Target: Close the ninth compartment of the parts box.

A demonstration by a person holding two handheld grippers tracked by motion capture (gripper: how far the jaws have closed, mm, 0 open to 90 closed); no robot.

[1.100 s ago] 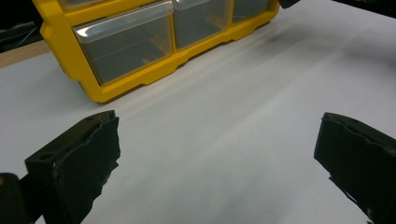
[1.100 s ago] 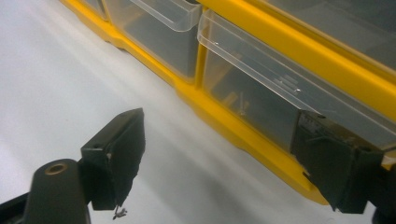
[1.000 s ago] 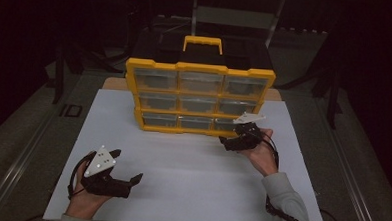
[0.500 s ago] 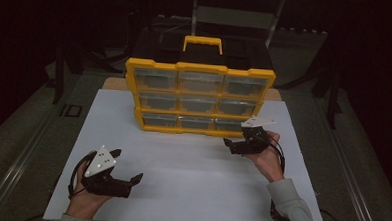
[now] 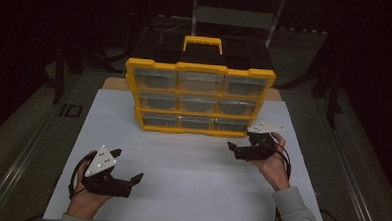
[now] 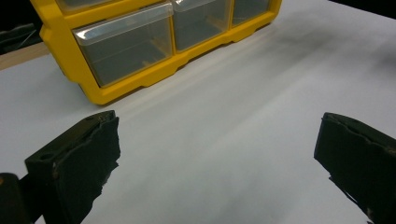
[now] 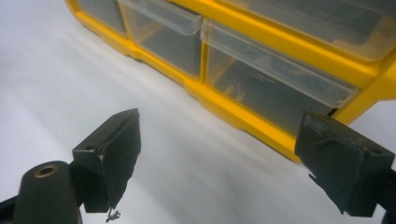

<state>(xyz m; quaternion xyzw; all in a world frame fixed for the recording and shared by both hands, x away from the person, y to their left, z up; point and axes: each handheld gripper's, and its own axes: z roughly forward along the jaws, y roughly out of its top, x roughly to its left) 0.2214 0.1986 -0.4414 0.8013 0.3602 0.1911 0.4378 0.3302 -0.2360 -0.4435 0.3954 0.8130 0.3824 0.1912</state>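
A yellow organizer [image 5: 199, 98] with nine clear drawers and a yellow handle [image 5: 203, 42] stands upright at the back of the white tabletop [image 5: 191, 165]. All its drawers look shut. My left gripper [image 5: 128, 164] rests at the front left, jaws wide open with nothing between them. In the left gripper view, that gripper [image 6: 219, 158] faces the organizer's lower left drawer [image 6: 126, 49] from a distance. My right gripper [image 5: 234, 149] is held open just in front of the organizer's lower right corner. The right gripper view has this gripper [image 7: 219, 154] close to the bottom right drawer [image 7: 275, 88], not touching it.
A black case [image 5: 162, 44] sits behind the organizer. A strip of wooden table edge [image 5: 116, 83] shows beyond the white board. Dark floor and chair legs surround the table. Bare white surface lies between the two grippers.
The right gripper has drawn back a little from the organizer's lower right, toward the person and slightly rightward. The left gripper has stayed put.
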